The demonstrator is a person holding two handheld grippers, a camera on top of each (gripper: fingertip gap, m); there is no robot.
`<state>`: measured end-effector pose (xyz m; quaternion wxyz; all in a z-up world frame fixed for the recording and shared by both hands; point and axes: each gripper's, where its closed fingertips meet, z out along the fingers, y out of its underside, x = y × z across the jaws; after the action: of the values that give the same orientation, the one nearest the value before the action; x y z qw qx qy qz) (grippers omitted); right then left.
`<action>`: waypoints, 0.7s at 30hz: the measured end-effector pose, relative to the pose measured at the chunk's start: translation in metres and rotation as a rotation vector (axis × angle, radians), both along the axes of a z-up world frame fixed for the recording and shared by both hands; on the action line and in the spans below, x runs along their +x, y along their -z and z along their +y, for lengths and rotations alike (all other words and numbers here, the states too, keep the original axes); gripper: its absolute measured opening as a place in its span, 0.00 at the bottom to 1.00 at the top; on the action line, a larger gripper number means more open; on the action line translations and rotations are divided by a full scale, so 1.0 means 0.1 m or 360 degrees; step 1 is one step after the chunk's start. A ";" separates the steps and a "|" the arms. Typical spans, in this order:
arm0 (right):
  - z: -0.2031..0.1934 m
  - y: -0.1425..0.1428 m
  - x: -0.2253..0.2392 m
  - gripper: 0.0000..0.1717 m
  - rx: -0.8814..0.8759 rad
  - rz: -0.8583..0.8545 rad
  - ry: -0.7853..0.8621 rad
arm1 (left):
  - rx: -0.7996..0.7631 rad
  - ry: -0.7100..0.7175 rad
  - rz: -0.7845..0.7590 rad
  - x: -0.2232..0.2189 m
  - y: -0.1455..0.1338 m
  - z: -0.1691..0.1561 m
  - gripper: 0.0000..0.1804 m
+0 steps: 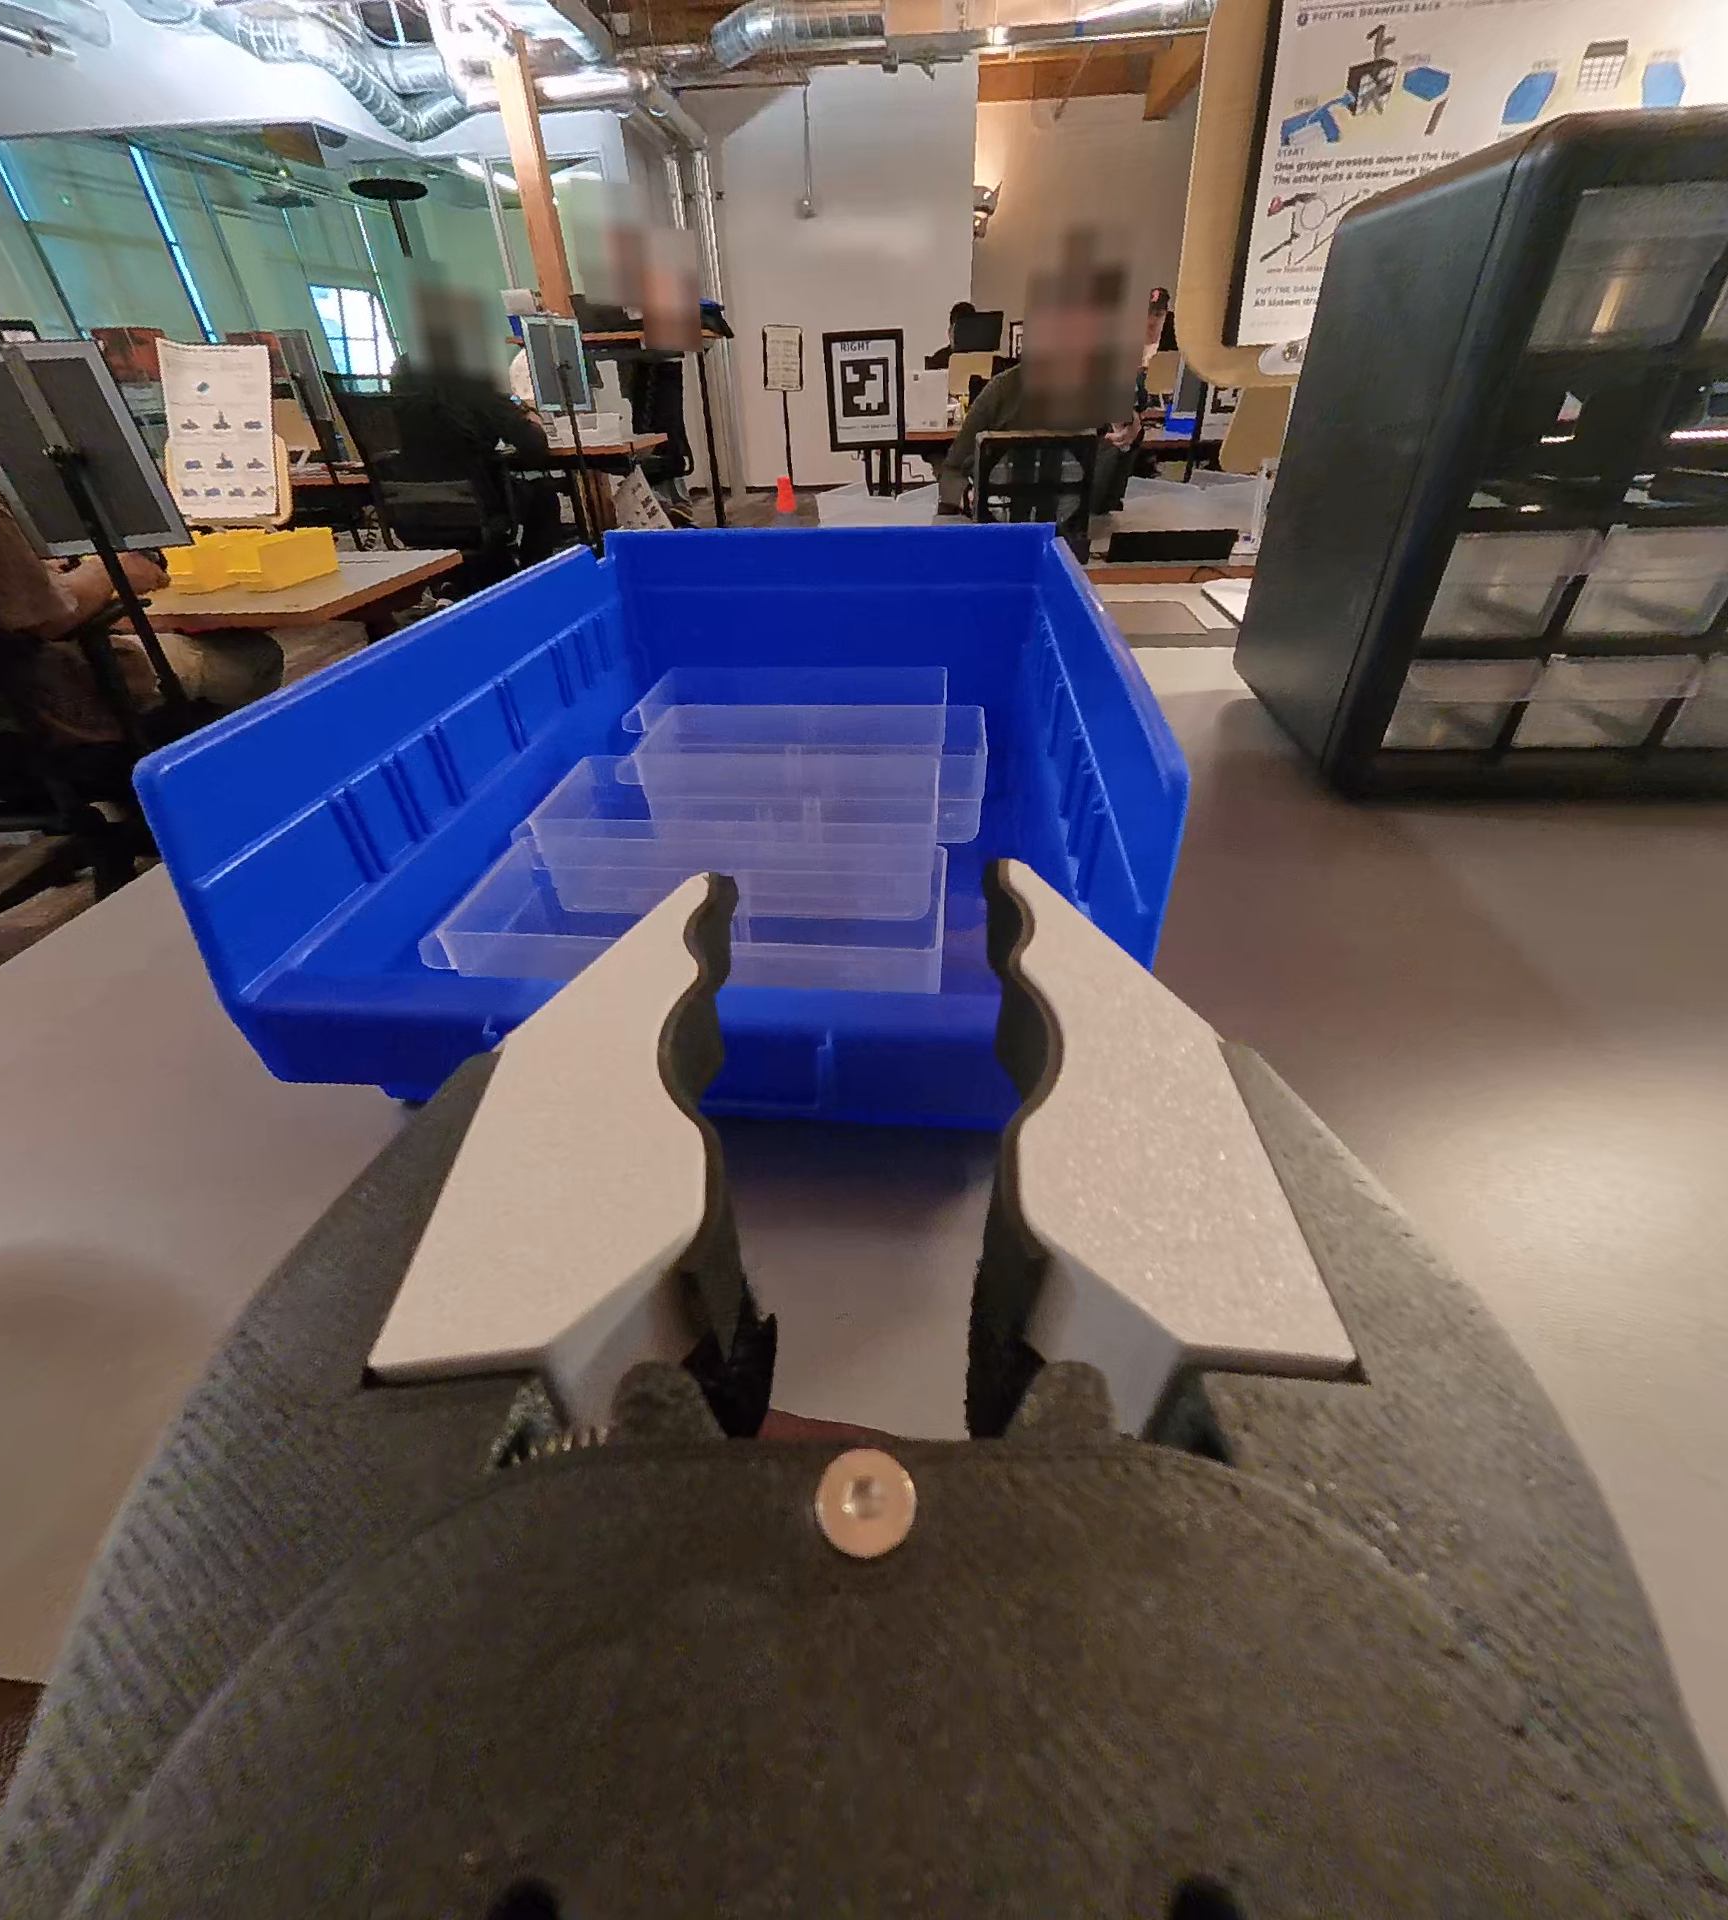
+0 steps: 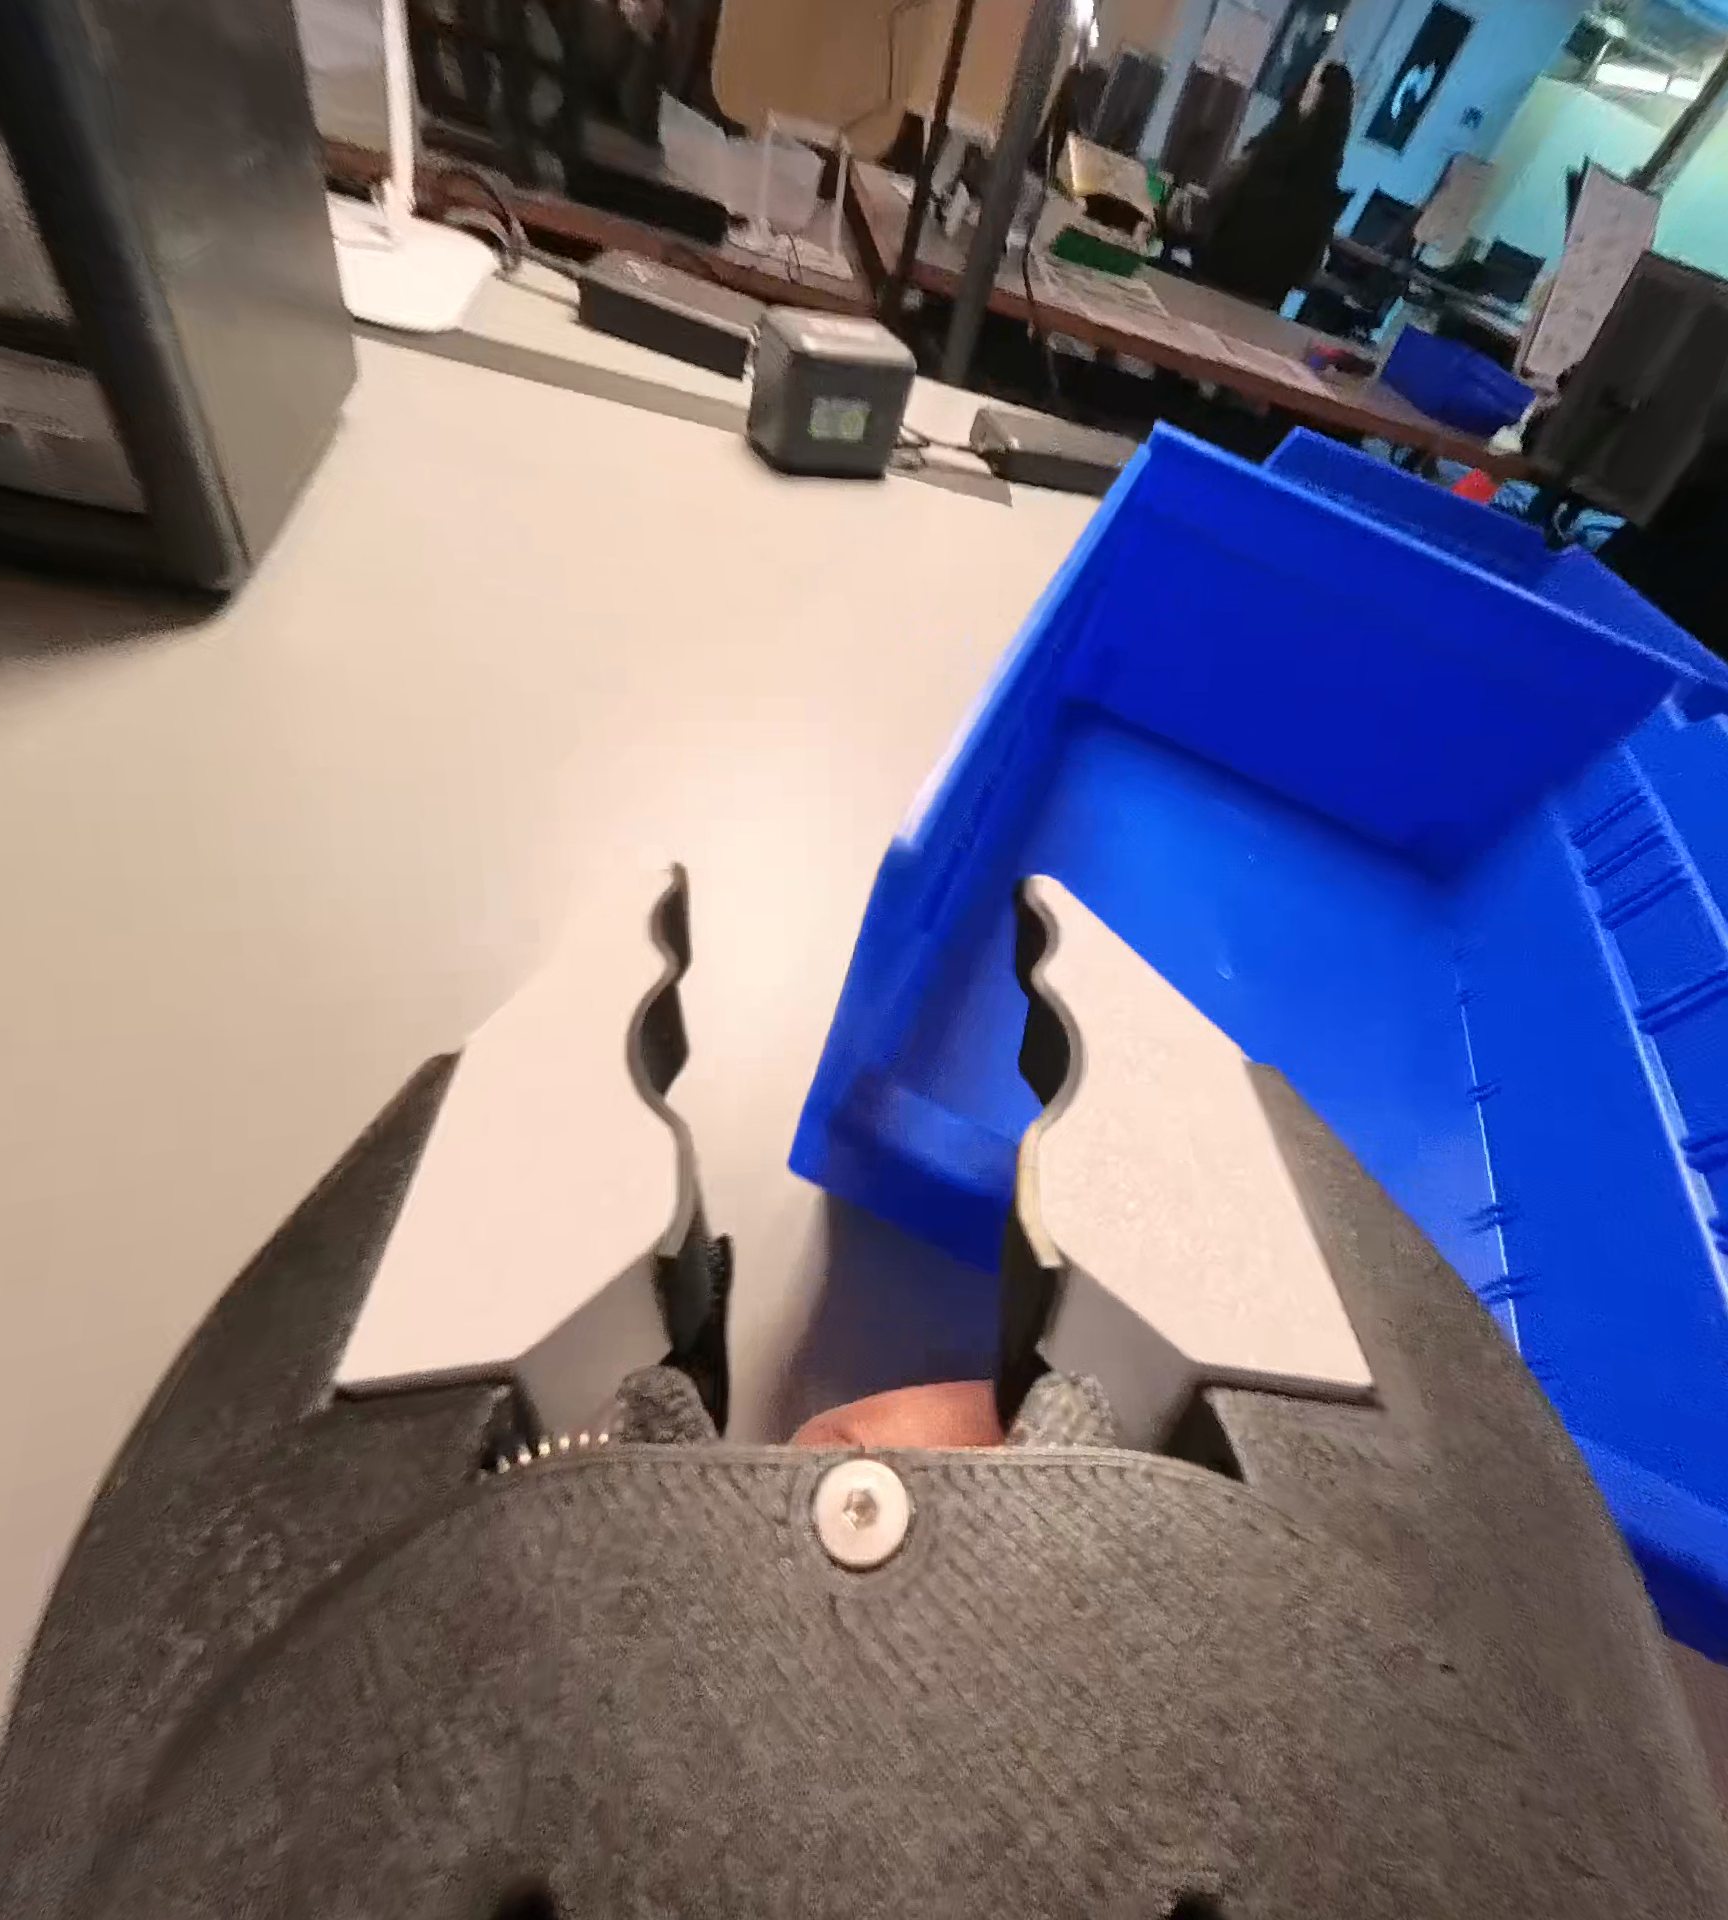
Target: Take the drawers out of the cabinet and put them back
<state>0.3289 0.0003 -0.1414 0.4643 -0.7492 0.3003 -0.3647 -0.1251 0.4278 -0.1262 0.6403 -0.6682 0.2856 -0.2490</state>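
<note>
Grey table (image 1: 1462, 1039): one blue bin (image 1: 372, 831), four clear drawers (image 1: 798, 790)

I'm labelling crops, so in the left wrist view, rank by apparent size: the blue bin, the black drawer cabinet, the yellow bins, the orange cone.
1. blue bin
2. black drawer cabinet, cut off at the frame edge, so possibly bigger in reality
3. yellow bins, far off
4. orange cone, far off

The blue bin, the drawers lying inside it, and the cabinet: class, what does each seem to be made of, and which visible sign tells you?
Blue bin: apparently rigid moulded plastic, opaque, slightly glossy; moulded ribs line its walls.
Drawers: seemingly clear, thin-walled plastic; the blue shows through them.
Cabinet: dark casing with a soft sheen, probably plastic, though blur leaves it open.
</note>
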 end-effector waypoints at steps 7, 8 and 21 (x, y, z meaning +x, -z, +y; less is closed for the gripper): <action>-0.23 0.08 -0.13 0.08 -0.0149 -0.0122 -0.0102 | 0.0007 0.0001 0.0003 0.01 0.00 0.00 0.27; -0.29 0.08 -0.20 0.07 -0.0145 -0.0159 -0.0139 | 0.0008 0.0003 0.0010 0.01 0.00 0.00 0.27; -0.65 -0.13 -0.28 0.24 0.0158 -0.0178 -0.0240 | 0.0035 0.0025 0.0011 0.01 -0.01 -0.04 0.26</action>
<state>0.3010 -0.0648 -0.1281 0.5431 -0.7241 0.2344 -0.3545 -0.1238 0.4242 -0.1253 0.6446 -0.6597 0.2957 -0.2485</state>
